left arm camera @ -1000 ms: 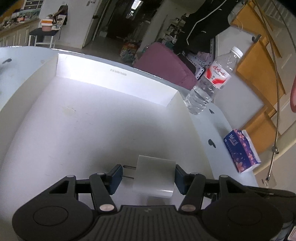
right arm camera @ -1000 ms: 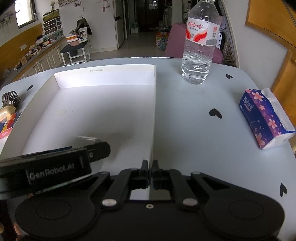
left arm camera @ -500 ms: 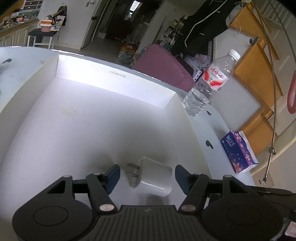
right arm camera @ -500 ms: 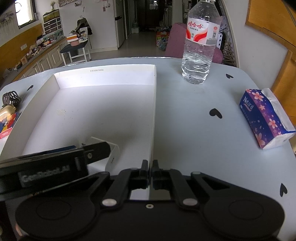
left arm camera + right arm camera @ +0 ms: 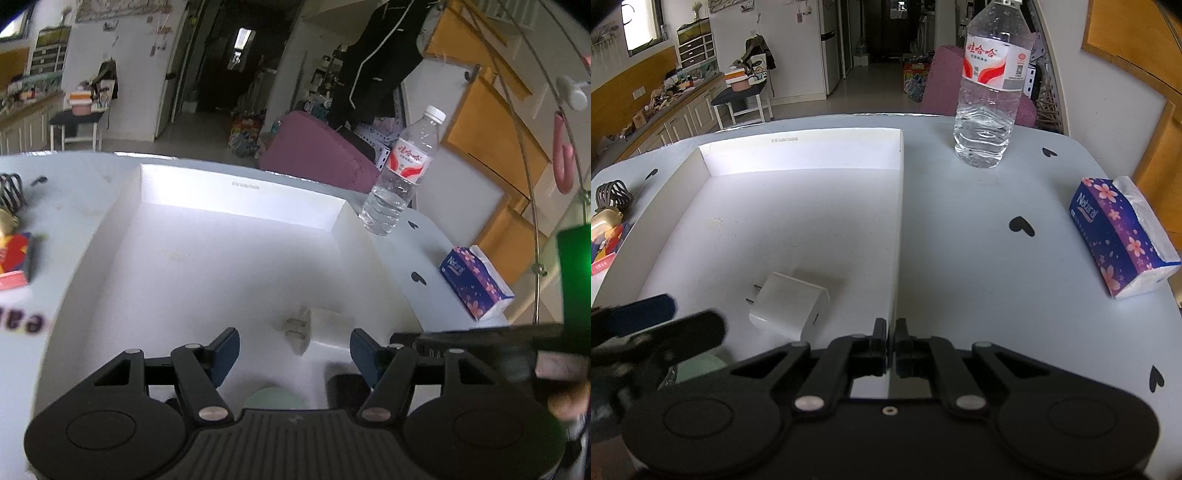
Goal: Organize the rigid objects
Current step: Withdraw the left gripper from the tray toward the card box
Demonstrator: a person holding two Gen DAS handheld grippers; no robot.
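A white plug charger (image 5: 792, 305) lies on its side in the near right corner of the white tray (image 5: 798, 155), prongs pointing left. In the left wrist view the charger (image 5: 325, 328) is blurred, just beyond my open, empty left gripper (image 5: 293, 350), which is raised above the tray (image 5: 236, 192). My left gripper's fingers (image 5: 646, 314) show at the lower left of the right wrist view. My right gripper (image 5: 891, 339) is shut and empty, over the tray's right wall.
A water bottle (image 5: 991, 85) stands behind the tray's far right corner. A purple tissue pack (image 5: 1119, 236) lies at the table's right. Small items, a dark hair claw (image 5: 613, 194) and a red box (image 5: 14, 258), lie left of the tray. A pale green round object (image 5: 275, 397) sits under my left gripper.
My left gripper let go of the charger, which now lies in the tray, and drew back and up. My right gripper has not moved.
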